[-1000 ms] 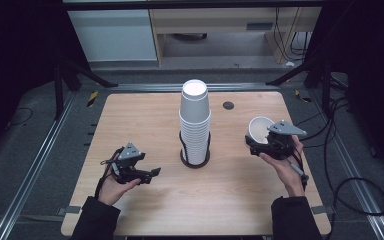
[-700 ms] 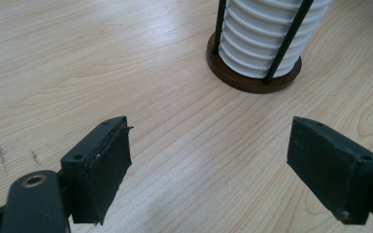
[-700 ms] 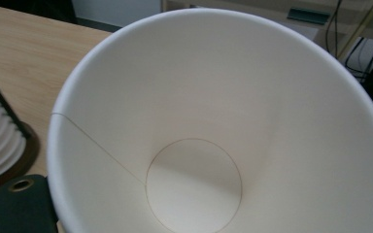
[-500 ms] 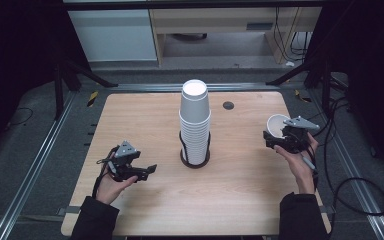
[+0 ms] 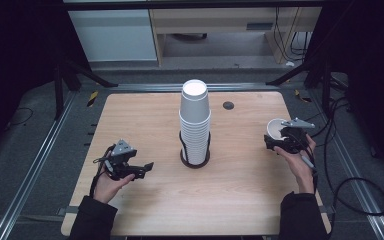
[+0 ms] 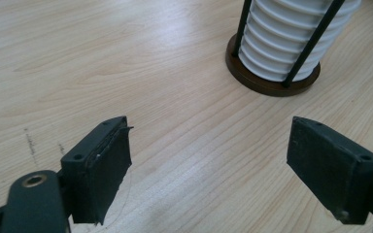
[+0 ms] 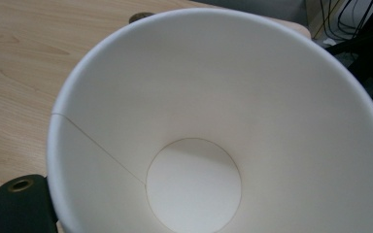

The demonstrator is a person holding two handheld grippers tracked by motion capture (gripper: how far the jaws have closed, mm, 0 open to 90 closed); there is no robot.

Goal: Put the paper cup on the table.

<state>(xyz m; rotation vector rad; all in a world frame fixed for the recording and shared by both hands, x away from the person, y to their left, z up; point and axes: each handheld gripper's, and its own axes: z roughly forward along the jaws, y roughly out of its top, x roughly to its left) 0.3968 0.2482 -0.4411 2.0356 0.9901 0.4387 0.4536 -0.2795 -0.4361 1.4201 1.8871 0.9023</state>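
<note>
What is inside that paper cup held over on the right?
Nothing: the paper cup in the right gripper is empty, showing a bare white wall, a seam and a round bottom. The fingers gripping it are hidden behind its wall.

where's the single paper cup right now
In the high view the single paper cup is in the right gripper near the table's right edge, right of the cup stack in its holder.

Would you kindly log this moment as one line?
left gripper: open, empty | right gripper: shut on paper cup | cup stack: in holder, mid-table
</note>
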